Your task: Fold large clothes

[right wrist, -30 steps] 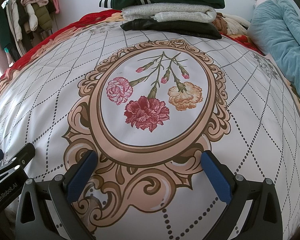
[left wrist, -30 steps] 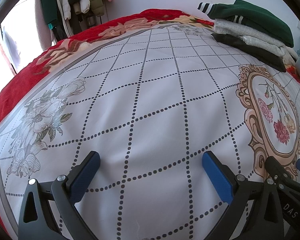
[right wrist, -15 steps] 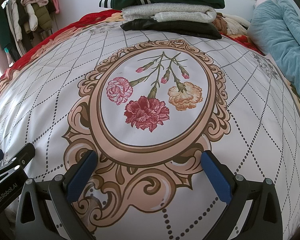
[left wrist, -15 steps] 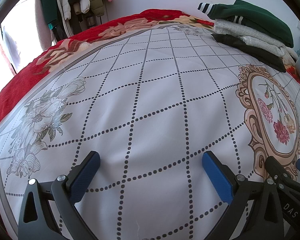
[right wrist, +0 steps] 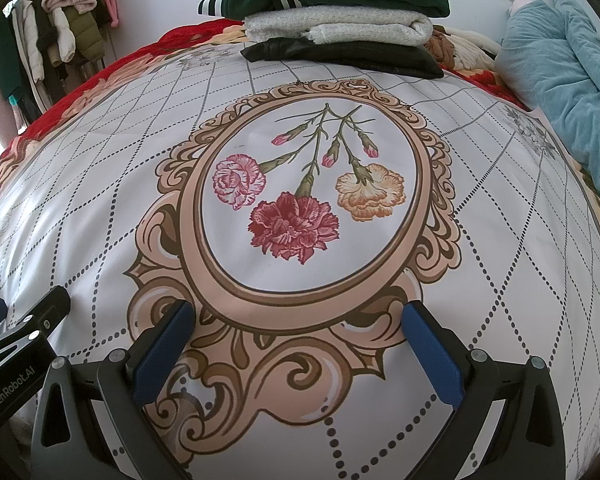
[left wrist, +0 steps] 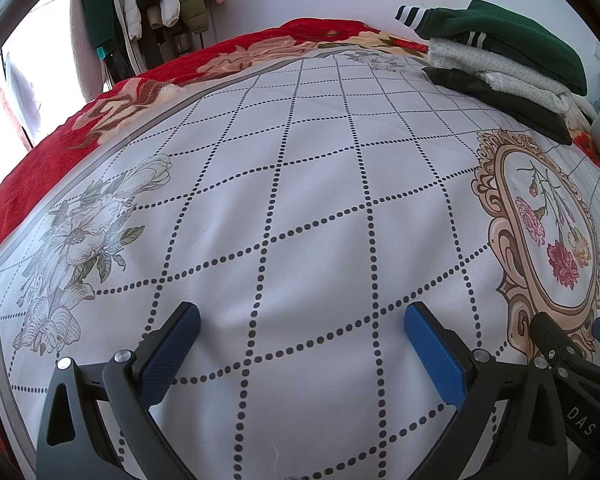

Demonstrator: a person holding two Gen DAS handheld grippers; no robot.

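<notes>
Folded clothes (right wrist: pixel 336 20) lie stacked far beyond both spread-apart, empty hand-held grippers (left wrist: pixel 300 340) (right wrist: pixel 300 340).

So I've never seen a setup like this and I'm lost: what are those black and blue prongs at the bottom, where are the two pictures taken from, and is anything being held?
There is no robot here. A person holds a two-finger gripper in each hand, and each carries a wide-angle camera looking forward along its fingers. One picture is from the left gripper, the other from the right gripper. The blue prongs are the finger pads. Both grippers are open and hold nothing. Under them lies a bed with a white patterned sheet that has a framed flower print. At the far side sits a stack of folded clothes, a green one on top. A blue blanket lies to the right.
</notes>
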